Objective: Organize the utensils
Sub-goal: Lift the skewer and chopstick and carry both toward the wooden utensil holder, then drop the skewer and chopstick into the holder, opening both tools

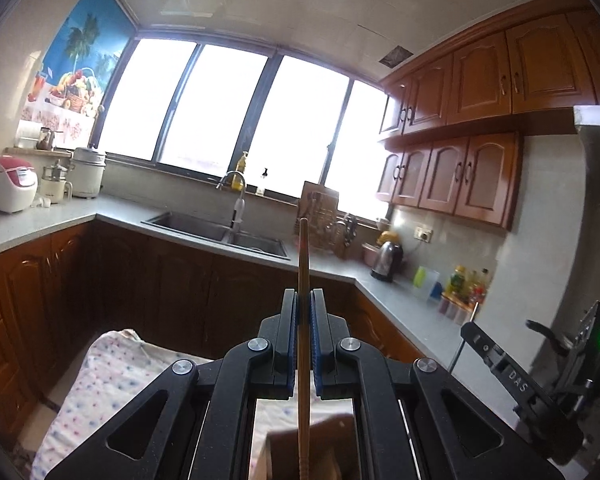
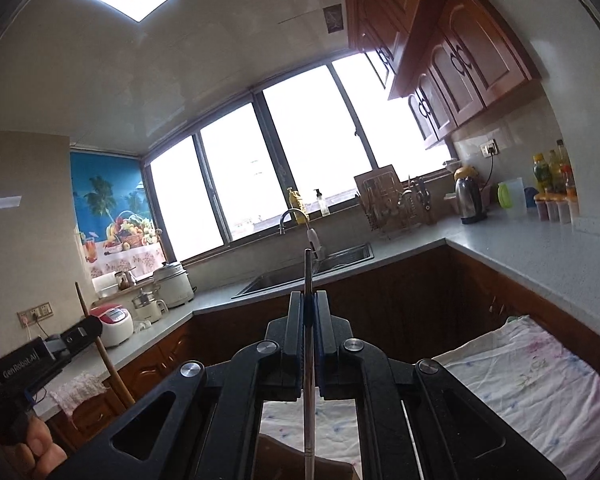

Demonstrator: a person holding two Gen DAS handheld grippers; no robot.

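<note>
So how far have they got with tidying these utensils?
Nothing looks put away yet. In hand: the left gripper clamps a thin wooden chopstick, and the right gripper clamps a slim metal chopstick. Left: setting both down; their destination isn't visible.

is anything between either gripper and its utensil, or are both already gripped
Nothing stands between. The left gripper is shut on the wooden chopstick, and the right gripper is shut on the metal chopstick. Where they must go is not clearly visible.

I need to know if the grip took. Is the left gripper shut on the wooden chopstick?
Shut. The left gripper has its blue pads pressed against the thin wooden chopstick, which stands upright between them.
</note>
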